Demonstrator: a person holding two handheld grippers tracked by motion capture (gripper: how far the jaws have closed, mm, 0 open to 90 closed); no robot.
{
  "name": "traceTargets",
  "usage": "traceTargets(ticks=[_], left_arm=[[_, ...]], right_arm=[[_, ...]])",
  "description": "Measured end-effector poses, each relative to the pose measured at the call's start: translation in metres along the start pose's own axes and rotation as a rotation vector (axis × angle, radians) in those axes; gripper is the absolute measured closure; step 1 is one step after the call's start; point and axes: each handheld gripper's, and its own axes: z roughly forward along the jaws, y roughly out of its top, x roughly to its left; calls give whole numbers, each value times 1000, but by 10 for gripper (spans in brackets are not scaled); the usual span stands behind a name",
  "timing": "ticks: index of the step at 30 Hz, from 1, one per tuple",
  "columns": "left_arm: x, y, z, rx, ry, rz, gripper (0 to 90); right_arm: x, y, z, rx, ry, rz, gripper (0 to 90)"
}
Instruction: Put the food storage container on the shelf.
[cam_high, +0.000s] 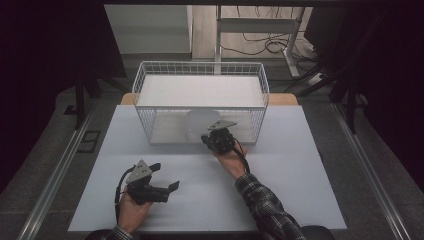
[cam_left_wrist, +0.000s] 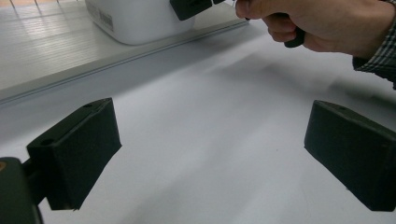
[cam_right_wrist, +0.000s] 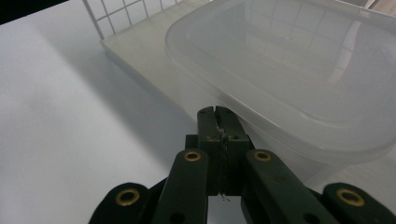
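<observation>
Plastic container (cam_right_wrist: 299, 79) seemingly touching shut fingers (cam_right_wrist: 208, 128)

We see our two black grippers, left gripper (cam_high: 162, 185) and right gripper (cam_high: 207, 141), each topped by a grey three-cornered plate, trailing black cables; brass-ringed screws lower frame, plaid sleeve (cam_high: 267, 205) lower right.

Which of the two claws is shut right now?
The right claw, at the clear plastic tub by the wire basket; the left claw is wide open.
</observation>
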Motion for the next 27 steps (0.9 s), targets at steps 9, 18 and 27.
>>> traceTargets(ticks=[9,18,27], left_arm=[[0,0,1,3,-4,-5,28],[1,0,1,3,-6,-8,28],[1,0,0,1,-6,-11,30]], right_arm=[[-7,3,5,4,-14,6,887],[-11,7,11,10,-18,18,887],[-9,10,11,4,-13,10,884]])
